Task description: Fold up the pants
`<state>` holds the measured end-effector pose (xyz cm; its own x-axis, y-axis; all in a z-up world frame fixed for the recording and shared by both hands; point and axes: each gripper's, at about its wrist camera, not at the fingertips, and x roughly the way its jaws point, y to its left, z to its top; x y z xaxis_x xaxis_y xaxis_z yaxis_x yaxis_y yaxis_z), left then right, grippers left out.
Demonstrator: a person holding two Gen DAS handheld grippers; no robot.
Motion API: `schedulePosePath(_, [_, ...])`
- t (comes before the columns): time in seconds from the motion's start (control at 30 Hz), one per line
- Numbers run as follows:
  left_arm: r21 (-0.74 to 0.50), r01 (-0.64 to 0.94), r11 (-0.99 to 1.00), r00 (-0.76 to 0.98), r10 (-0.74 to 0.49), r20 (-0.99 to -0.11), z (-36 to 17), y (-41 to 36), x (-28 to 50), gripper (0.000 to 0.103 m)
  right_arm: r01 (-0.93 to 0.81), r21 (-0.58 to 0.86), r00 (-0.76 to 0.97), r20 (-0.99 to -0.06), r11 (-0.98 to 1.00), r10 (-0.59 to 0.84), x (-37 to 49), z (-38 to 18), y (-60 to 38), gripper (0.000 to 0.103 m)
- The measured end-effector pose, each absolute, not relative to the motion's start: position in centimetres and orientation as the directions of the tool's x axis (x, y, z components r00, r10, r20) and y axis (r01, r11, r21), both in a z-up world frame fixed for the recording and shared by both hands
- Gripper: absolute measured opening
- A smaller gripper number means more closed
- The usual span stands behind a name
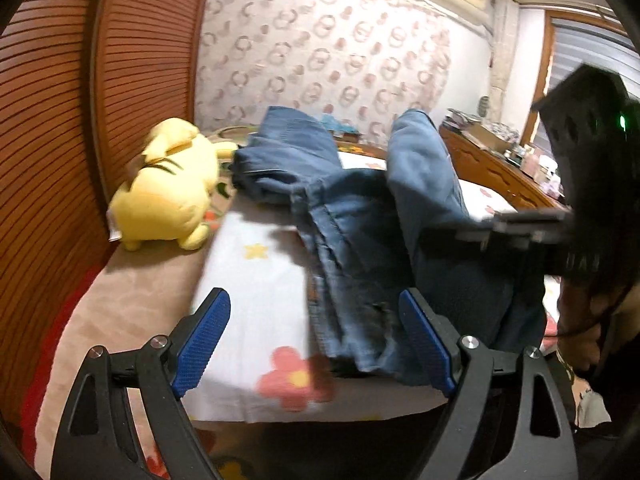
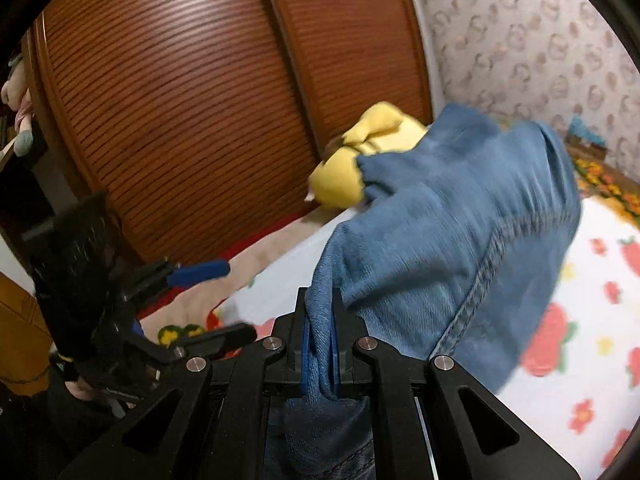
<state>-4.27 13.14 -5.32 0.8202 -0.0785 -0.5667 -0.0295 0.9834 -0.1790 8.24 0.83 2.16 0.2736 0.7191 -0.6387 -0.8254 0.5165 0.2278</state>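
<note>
Presently the right gripper [image 2: 320, 336] is held low over the bed [image 1: 256, 280], its jaws pinched on a lifted fold of the blue pants [image 2: 448, 240], which are draped across the flowered sheet. Alongside, the left gripper [image 1: 316, 336] is held with jaws spread wide and nothing between them. A yellow plush toy [image 1: 168, 188] is seen beside the slatted wooden wardrobe [image 1: 100, 100].

Blue pants [image 1: 360, 216] between spread tool [image 1: 316, 344] pads
</note>
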Motion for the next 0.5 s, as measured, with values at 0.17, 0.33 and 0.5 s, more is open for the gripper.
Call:
schedulePosePath(0.17, [-0.181, -0.067, 0.981, 0.821, -0.049, -0.569, -5.3, 14.1, -4.3, 0.087, -0.821, 0.276, 0.225, -0.648, 0.499, 0.727, 8.8, -0.7, 1.6, 0.008])
schedulePosePath(0.33, [-0.175, -0.072, 0.982, 0.826, -0.040, -0.562, -5.2, 14.5, -4.4, 0.087, -0.813, 0.288, 0.243, -0.621, 0.505, 0.745, 9.4, 0.1, 0.5, 0.022])
schedulePosePath(0.5, [-0.172, -0.043, 0.984, 0.838, -0.058, -0.543, -4.3, 13.6, -4.4, 0.087, -0.814, 0.257, 0.322, -0.546, 0.520, 0.774, 8.6, 3.7, -2.9, 0.039])
